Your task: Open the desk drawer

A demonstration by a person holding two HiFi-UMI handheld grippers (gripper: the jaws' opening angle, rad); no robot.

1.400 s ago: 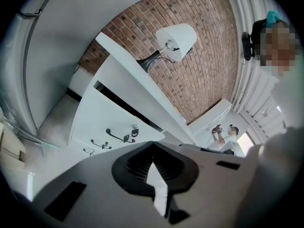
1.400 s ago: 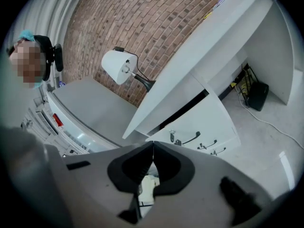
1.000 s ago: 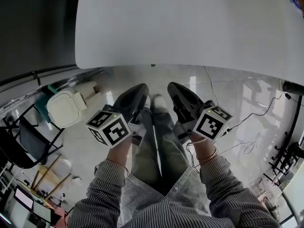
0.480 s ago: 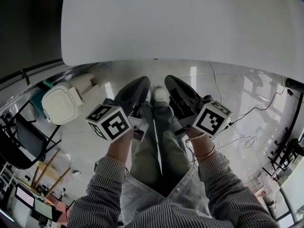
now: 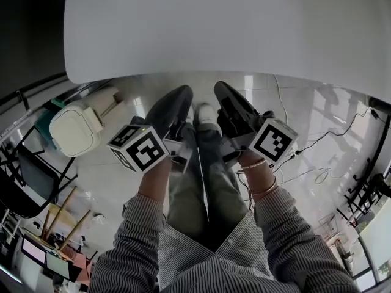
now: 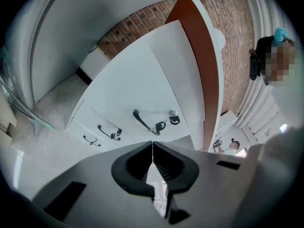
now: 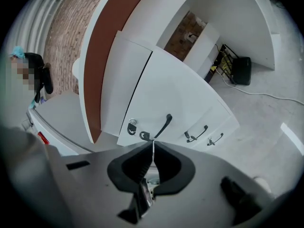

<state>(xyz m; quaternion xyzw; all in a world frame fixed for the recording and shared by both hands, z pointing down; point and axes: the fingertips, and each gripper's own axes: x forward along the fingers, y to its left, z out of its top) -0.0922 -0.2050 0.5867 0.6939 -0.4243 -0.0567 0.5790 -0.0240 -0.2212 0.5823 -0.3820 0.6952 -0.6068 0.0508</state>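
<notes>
Seen from above, a person in a finely striped shirt stands at a wide, smooth white desk with a gently curved front edge. Each hand holds a dark, matte plastic tong. The left gripper and right gripper point forward and slightly down, side by side, over a glossy pale floor. Each carries a white cube printed with black square markers, the left cube and the right cube.

In the left gripper view, the left gripper is clenched, its ribbed black pads meeting tip to tip with nothing between them. The right gripper is likewise pressed closed and empty.

The desk drawer is the top one of three in a white, flat-fronted cabinet under the desk, ahead of both tongs and apart from them. Its front sits flush with the others. It bears a slim, curved black handle, also visible in the right gripper view, beside a small metal lock with dark key tags hanging from it. A rust-brown panel flanks the cabinet, and rough red brick lies behind.
</notes>
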